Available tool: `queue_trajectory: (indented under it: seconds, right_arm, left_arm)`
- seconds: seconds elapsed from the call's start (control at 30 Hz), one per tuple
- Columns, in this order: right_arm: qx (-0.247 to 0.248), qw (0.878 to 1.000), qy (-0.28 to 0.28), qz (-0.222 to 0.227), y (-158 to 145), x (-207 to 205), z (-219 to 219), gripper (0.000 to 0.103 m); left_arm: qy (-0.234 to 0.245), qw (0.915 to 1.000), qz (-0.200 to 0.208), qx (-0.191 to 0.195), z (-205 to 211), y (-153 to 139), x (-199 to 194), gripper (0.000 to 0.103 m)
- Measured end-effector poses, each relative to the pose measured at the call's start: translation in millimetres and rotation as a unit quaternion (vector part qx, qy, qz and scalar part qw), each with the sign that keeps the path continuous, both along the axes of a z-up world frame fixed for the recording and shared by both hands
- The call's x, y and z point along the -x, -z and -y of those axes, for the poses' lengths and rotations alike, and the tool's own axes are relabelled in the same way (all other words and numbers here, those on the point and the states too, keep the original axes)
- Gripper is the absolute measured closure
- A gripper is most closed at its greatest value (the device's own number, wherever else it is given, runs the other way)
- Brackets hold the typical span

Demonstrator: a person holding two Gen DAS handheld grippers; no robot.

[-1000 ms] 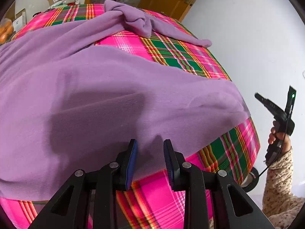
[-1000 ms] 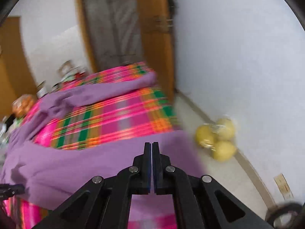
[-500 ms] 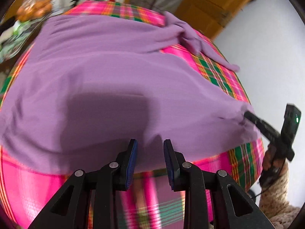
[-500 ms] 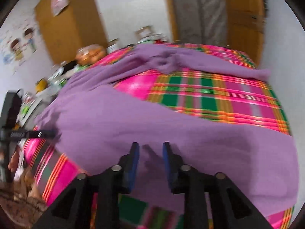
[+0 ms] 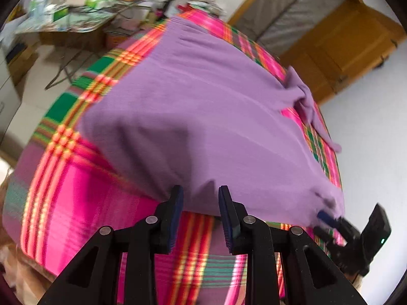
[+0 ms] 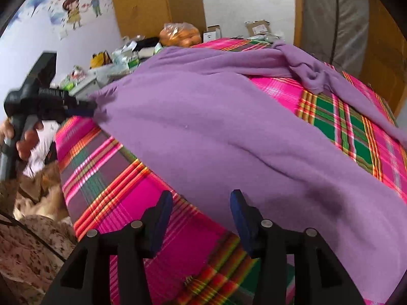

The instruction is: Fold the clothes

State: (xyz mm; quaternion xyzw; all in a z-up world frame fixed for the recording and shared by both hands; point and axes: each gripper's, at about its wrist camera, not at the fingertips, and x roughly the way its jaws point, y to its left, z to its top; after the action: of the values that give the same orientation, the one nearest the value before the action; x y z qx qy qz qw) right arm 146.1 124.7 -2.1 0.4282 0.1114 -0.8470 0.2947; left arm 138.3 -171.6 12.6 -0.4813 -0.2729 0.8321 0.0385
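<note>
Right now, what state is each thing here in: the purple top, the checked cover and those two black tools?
Purple top, spread out and not yet folded, far sleeve bunched up.
Plaid cover, laid out flat under the top.
Left gripper, jaws open at the top's near hem.
Right gripper, jaws open wide at the top's near edge.

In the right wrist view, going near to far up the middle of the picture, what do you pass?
Right gripper, jaws open → plaid bedcover → purple garment spread across it → bag of oranges beyond the far edge → wooden cabinet against the back wall.
</note>
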Motion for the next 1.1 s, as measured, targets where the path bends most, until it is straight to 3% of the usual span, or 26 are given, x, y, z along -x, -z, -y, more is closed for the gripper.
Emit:
queue_trajectory:
  seconds: [0.13,0.17,0.23,0.3,0.57,0.8,1.1]
  right_arm:
    - [-0.035,0.999,-0.011,-0.030,4,-5,13,0.054]
    - [-0.036,0.999,-0.013,-0.033,4,-5,14,0.058]
    - [-0.035,0.999,-0.013,-0.039,4,-7,16,0.072]
    - [-0.045,0.998,-0.008,-0.047,4,-7,18,0.098]
    - [-0.023,1.000,-0.017,-0.011,-2,-15,17,0.101]
    - [-0.004,0.999,-0.030,0.029,1,-27,16,0.101]
    - [0.005,0.998,-0.041,0.040,-10,-27,8,0.099]
  left_arm:
    - [-0.043,0.9990,0.006,-0.013,16,3,0,0.073]
    - [-0.048,0.9986,0.010,-0.018,19,5,0,0.073]
    - [-0.057,0.9979,0.017,-0.028,24,9,0,0.073]
    - [-0.060,0.9976,0.016,-0.031,25,10,2,0.073]
    - [-0.072,0.9971,0.018,-0.019,30,7,7,0.073]
    - [-0.087,0.9954,0.018,-0.037,44,9,0,0.073]
    - [-0.091,0.9952,0.020,-0.028,43,6,2,0.073]
